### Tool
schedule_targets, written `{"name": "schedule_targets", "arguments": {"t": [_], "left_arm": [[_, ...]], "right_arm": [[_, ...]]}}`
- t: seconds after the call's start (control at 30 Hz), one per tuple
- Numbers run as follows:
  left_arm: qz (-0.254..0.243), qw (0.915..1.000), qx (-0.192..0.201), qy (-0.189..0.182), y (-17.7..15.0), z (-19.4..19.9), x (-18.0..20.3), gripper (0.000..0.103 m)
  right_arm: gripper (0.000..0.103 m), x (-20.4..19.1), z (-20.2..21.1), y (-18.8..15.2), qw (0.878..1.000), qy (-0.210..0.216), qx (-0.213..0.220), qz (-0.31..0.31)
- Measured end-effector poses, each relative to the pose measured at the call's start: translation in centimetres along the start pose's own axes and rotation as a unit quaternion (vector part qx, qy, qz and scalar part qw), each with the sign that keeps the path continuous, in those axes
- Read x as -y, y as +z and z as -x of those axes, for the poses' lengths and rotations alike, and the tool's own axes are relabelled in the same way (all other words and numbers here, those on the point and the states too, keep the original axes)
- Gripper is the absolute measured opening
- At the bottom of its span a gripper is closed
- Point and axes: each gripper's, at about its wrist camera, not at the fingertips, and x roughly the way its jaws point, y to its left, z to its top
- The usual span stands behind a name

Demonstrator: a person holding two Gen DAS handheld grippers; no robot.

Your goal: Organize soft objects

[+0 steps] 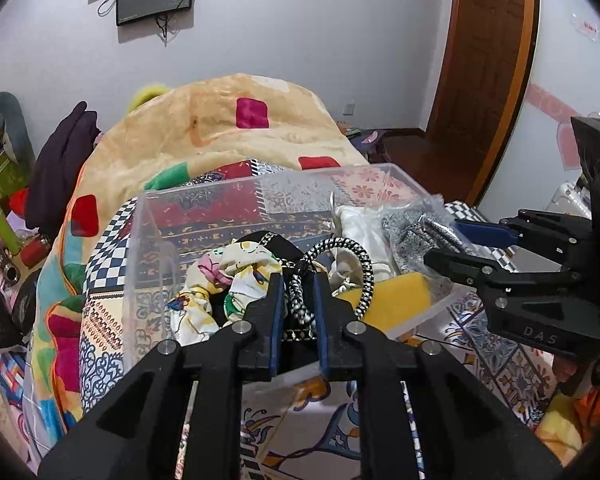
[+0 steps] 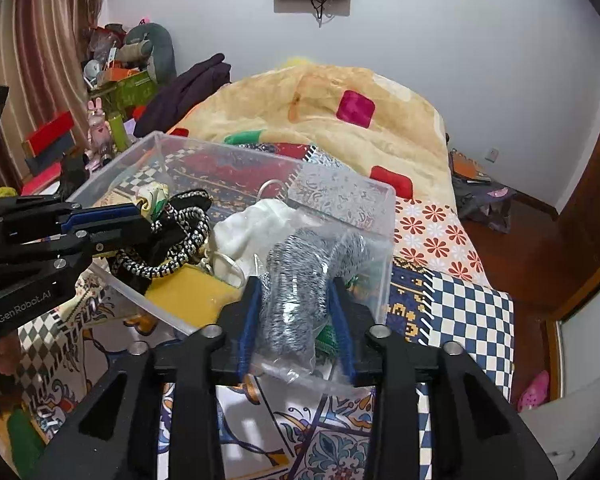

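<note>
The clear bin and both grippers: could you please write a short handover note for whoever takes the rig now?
Left gripper: over the bin, jaws around the black-and-white cord; whether they pinch it I cannot tell.
Right gripper: shut on the bagged grey knit, at the bin's near right corner.
Clear bin sits on the patterned bedspread.
Already inside: floral cloth, white cloth, yellow sponge.
Left: let the grey knit and the cord settle in the bin, then release.
</note>
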Motion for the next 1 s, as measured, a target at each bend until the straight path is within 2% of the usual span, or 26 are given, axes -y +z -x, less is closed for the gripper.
{"name": "schedule_targets", "arguments": {"t": [0.07,0.37,0.43,0.5,0.53,0.6,0.63,0.7,0.77,0.87,1.0], "left_arm": [[0.004,0.9999,0.009,-0.002,0.0,1.0,-0.1,0.017],[0.011,0.9967,0.081,0.003,0.2,7.8,0.2,0.022],[0.010,0.9949,0.100,0.008,0.1,9.6,0.4,0.028],[0.010,0.9927,0.119,0.016,-0.2,11.1,0.5,0.041],[0.010,0.9913,0.130,0.021,-0.3,11.9,0.6,0.043],[0.009,0.9886,0.148,0.027,-0.7,13.4,0.9,0.050],[0.008,0.9874,0.156,0.028,-0.9,14.1,1.0,0.052],[0.009,0.9849,0.170,0.030,-1.4,15.4,1.2,0.065],[0.007,0.9825,0.184,0.029,-1.8,16.5,1.5,0.073],[0.006,0.9795,0.199,0.030,-2.4,17.6,1.8,0.091],[0.008,0.9768,0.212,0.033,-2.9,18.3,2.1,0.097]], "right_arm": [[0.042,0.1,0.9,0.1,1.000,0.000,0.011,-0.003],[0.043,-0.8,6.5,1.0,0.997,0.017,0.078,-0.009],[0.043,-1.1,7.9,1.1,0.995,0.022,0.096,-0.012],[0.043,-1.5,9.4,1.2,0.993,0.026,0.114,-0.014],[0.043,-1.7,10.0,1.2,0.992,0.027,0.121,-0.015],[0.051,-2.0,11.5,1.1,0.990,0.030,0.140,-0.019],[0.058,-2.2,12.2,1.0,0.988,0.030,0.150,-0.020],[0.066,-2.5,13.5,0.7,0.985,0.029,0.171,-0.023],[0.074,-3.0,14.5,0.4,0.982,0.029,0.186,-0.024],[0.080,-3.5,15.5,-0.1,0.979,0.036,0.200,-0.029],[0.084,-3.7,15.9,-0.6,0.975,0.038,0.214,-0.033]]}}
